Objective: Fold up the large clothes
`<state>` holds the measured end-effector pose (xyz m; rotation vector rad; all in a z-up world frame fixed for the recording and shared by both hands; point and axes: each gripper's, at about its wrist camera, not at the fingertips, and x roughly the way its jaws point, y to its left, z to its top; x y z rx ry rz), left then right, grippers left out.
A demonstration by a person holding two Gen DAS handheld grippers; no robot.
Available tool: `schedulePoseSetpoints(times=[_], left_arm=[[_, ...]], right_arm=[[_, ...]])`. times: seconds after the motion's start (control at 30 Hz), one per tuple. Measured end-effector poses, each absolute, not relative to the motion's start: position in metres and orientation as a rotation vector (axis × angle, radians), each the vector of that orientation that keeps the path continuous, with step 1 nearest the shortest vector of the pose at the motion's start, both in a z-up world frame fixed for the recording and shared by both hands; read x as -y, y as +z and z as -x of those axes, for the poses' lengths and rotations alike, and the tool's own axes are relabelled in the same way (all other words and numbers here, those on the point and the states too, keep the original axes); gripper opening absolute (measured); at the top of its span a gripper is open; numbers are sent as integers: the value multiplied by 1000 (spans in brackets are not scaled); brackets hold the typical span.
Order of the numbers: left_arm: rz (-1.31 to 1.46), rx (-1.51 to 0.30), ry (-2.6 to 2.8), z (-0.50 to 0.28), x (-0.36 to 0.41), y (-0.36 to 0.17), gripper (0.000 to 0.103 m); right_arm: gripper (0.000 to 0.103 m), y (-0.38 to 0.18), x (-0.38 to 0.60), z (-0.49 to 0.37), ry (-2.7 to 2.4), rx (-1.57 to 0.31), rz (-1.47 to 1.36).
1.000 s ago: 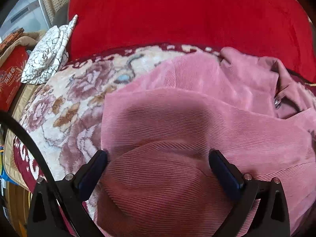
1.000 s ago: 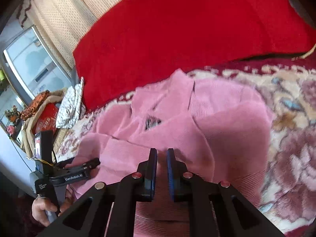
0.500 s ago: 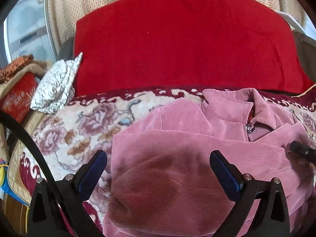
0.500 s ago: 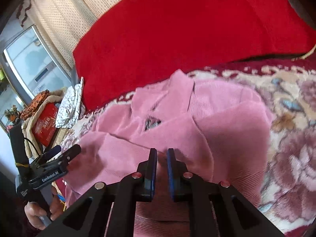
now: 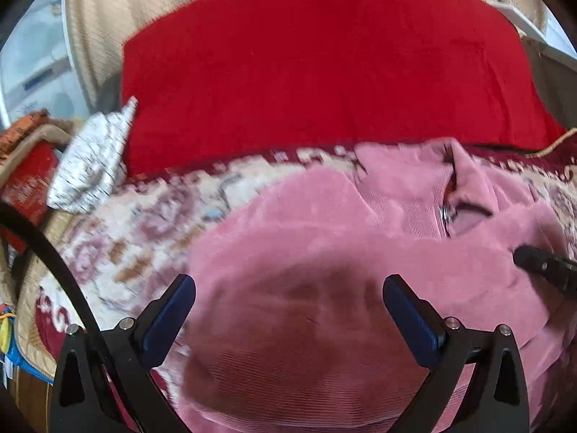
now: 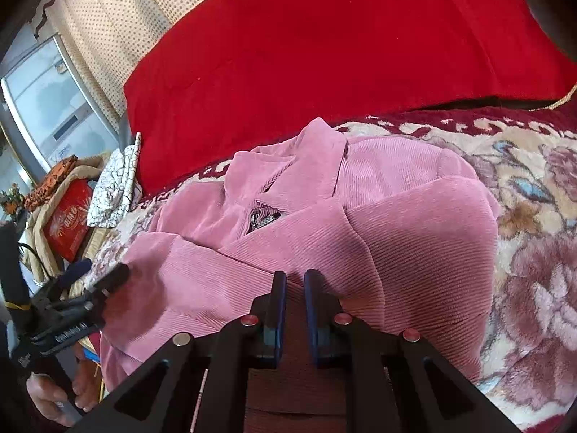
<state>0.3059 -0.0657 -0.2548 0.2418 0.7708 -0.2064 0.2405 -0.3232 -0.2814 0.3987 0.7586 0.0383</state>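
1. Your left gripper (image 5: 288, 310) has its 2 blue-padded fingers (image 5: 169, 319) spread wide, with nothing between them; it hangs over the near left part of the pink corduroy jacket (image 5: 324, 288). Whether the tips touch the cloth is not clear, as this view is blurred.
2. Your right gripper (image 6: 295, 288) has its jaws nearly together, with only a narrow gap between the pads. Its tips sit at the near edge of the jacket (image 6: 414, 238), where 2 folded panels meet. You cannot tell from either view whether cloth is pinched in that gap.
3. From the right wrist view, your left gripper (image 6: 104, 281) shows at the left edge, over the jacket's left side, with your hand (image 6: 54, 393) on its handle below.
4. From the left wrist view, a dark tip of your right gripper (image 5: 541, 263) lies against the jacket at the right edge.
5. The jacket lies on a floral blanket (image 6: 533, 216), its sides folded in over the middle, collar (image 6: 317, 158) at the far end, zip pull (image 5: 447, 214) just below the collar.
6. Beyond the collar, a big red cushion (image 6: 324, 54) stands along the back.
7. To the far left, a white crackle-patterned cloth (image 6: 115, 184) lies beside a red box (image 6: 68, 220).
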Motion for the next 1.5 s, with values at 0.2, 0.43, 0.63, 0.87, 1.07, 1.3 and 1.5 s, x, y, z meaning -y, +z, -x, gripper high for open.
schedulePoseSetpoints(times=[0.2, 0.43, 0.63, 0.87, 1.07, 1.3, 1.5], left_arm=[[-302, -839, -206, -312, 78, -288, 103], [-329, -790, -194, -306, 84, -296, 103], [-335, -803, -211, -306, 78, -283, 103], [-299, -723, -115, -291, 48, -259, 103], [-159, -826, -95, -287, 12, -273, 103], [57, -918, -166, -285, -22, -287, 103], [136, -834, -132, -260, -49, -271, 103]], right_arm=[[14, -284, 324, -238, 42, -733, -432], [14, -286, 333, -238, 78, -741, -511], [14, -274, 333, -229, 86, -727, -490], [14, -255, 338, -211, 35, -648, -409], [13, -266, 343, -206, 18, -714, -418], [14, -273, 342, -199, 7, -745, -420], [14, -263, 346, -167, 19, -683, -450]])
